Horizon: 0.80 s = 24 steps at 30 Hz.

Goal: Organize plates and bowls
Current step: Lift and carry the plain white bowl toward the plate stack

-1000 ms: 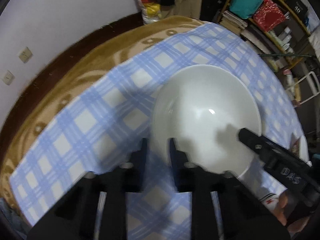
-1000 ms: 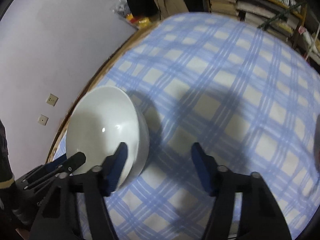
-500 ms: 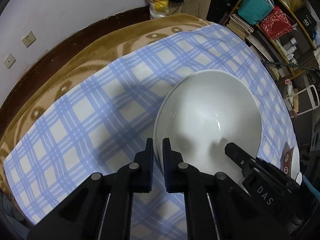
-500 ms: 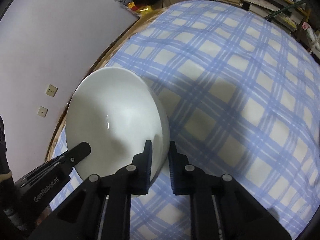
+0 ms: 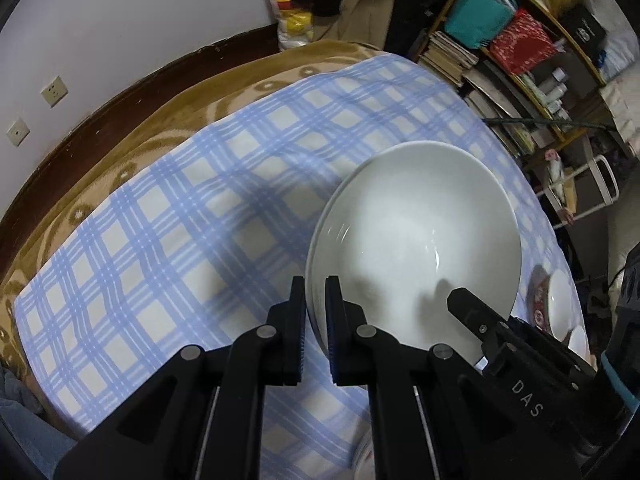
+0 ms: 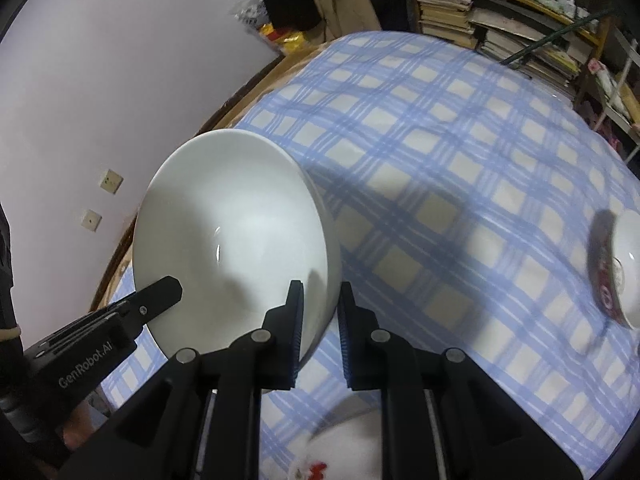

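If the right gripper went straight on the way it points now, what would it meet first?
Probably the blue checked tablecloth, beyond the large white bowl whose rim the right gripper clamps; depth is unclear.

Plain glossy white bowl, black fingers with blue pads. The tablecloth is blue-and-cream plaid over a tan blanket with lighter swirls. Small bowl has a red floral outside.
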Each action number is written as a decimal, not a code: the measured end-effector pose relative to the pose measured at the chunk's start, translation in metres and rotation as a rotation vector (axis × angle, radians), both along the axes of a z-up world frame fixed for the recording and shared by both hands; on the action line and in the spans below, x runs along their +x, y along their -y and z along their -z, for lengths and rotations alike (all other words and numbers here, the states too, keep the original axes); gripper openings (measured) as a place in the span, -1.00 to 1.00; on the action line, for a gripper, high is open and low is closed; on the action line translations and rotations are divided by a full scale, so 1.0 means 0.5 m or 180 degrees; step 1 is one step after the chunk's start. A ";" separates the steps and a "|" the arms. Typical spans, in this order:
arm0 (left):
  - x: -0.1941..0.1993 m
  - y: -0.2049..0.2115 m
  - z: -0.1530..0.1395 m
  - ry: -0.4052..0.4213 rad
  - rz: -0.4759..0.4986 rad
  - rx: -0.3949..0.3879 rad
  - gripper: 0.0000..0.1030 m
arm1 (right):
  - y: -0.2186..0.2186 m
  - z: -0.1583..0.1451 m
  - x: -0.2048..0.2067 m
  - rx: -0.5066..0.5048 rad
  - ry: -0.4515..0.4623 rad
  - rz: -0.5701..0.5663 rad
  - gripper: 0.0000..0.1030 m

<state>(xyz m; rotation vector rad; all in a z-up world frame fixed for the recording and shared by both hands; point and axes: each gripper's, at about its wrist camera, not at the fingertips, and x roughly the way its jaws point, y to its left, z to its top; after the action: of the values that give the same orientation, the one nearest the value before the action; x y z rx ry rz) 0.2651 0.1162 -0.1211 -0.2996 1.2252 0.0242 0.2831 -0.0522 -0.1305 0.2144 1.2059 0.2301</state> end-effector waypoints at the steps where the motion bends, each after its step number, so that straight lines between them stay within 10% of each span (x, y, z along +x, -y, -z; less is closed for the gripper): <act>1: -0.003 0.012 -0.008 0.0005 0.0033 0.0012 -0.83 | 0.010 -0.007 -0.007 0.0020 0.0012 0.0033 -0.66; 24: -0.079 0.178 0.042 0.0175 0.0456 0.0170 -0.80 | 0.166 0.025 -0.110 0.0092 0.0113 0.0444 -0.65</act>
<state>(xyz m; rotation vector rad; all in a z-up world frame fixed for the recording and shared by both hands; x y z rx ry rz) 0.2255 0.0274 -0.1421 -0.1645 1.1867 -0.0744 0.2279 -0.1353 -0.1430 0.3171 1.1477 0.1292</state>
